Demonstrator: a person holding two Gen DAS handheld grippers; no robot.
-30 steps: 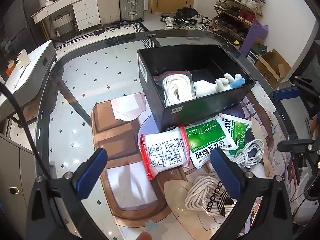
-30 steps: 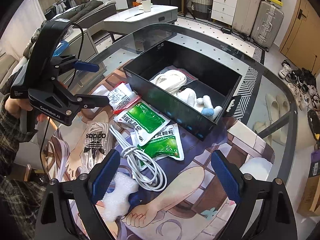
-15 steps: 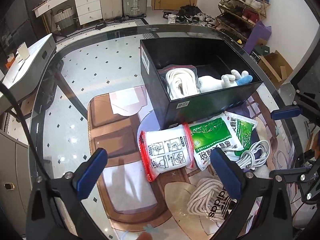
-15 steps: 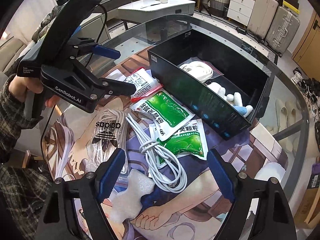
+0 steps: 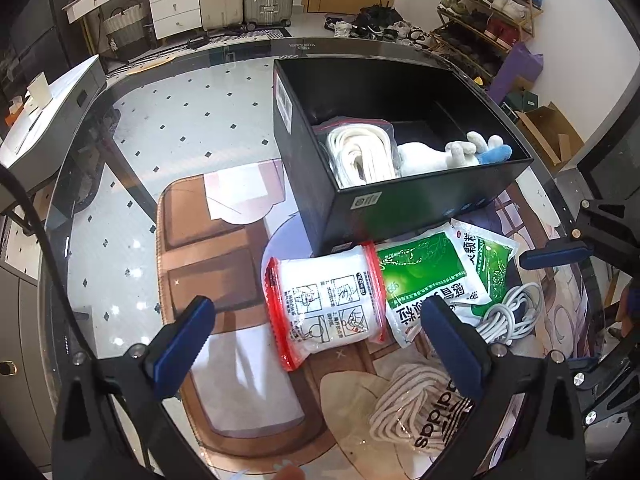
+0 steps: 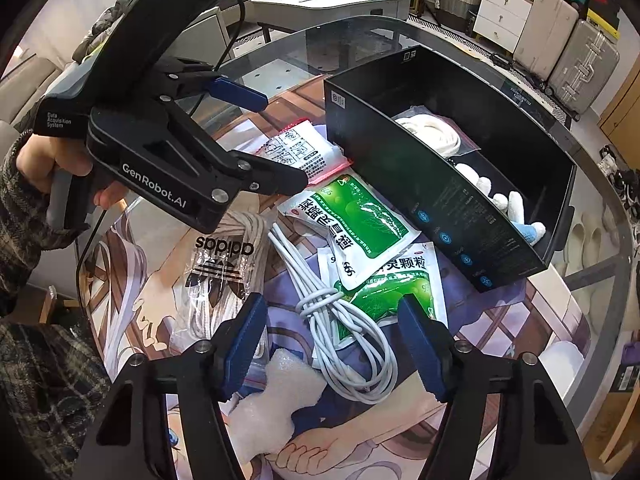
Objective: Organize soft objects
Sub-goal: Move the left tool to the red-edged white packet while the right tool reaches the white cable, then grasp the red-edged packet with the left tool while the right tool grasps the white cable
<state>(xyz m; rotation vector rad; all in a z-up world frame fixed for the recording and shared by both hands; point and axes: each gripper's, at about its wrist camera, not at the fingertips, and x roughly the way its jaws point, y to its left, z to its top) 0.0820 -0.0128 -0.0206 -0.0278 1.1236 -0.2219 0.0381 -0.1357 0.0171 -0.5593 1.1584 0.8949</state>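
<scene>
A black box [image 5: 420, 196] [image 6: 444, 216] on the glass table holds a bagged white rope [image 5: 362, 156] and a white plush toy [image 5: 452, 154]. In front of it lie a red-edged white pouch [image 5: 326, 304] [image 6: 298, 148], two green sachets [image 5: 436, 276] [image 6: 362, 220], a coiled white cable [image 5: 510, 314] [image 6: 340, 316], an Adidas bag of rope [image 5: 416, 412] [image 6: 224, 264] and a white foam piece [image 6: 276, 392]. My left gripper [image 5: 316, 344] is open above the pouch. My right gripper [image 6: 332, 336] is open above the cable.
A printed mat [image 5: 224, 280] covers the round glass table [image 5: 160, 128]. The left gripper's body [image 6: 160, 152] shows in the right wrist view over the pouch. Suitcases, drawers and a shoe rack [image 5: 480, 12] stand beyond the table.
Both grippers have moved forward and down toward the items. The right gripper's jaws have narrowed somewhat over the cable. Nothing was picked up.
</scene>
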